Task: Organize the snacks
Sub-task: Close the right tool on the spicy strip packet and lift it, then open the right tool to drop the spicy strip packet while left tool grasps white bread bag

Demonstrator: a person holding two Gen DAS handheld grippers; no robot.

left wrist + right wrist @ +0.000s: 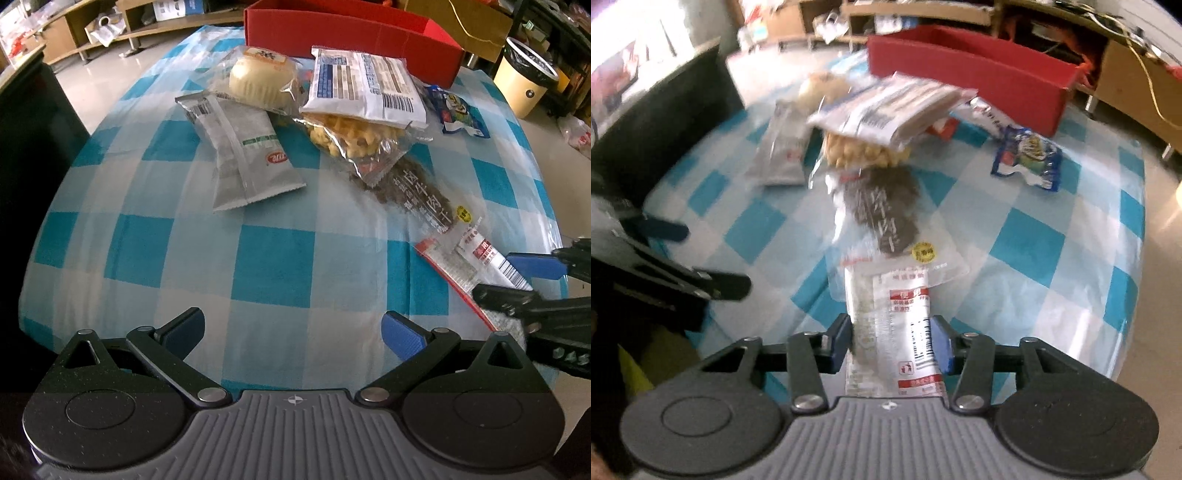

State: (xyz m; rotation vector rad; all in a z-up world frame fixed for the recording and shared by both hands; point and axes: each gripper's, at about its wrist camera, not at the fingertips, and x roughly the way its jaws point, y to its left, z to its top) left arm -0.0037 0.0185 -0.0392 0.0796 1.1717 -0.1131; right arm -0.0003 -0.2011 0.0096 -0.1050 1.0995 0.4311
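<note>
Snack packets lie on a blue-checked tablecloth (269, 266). My right gripper (892, 339) has its blue pads against both sides of a long red-and-white packet (901, 332), seen at the right in the left wrist view (476, 266). A dark beef jerky packet (417, 188) lies beyond it. My left gripper (293, 334) is open and empty over bare cloth. A grey packet (243, 155), a wrapped bun (258, 79), a yellow crisps bag (351, 138), a white packet (364, 86) and a blue packet (460, 110) lie near a red box (351, 33).
A dark cabinet (33, 125) stands left of the table. A cream bin (524, 77) stands at the far right. Low wooden shelves (122, 26) run along the back. The table edge falls off close to the right gripper.
</note>
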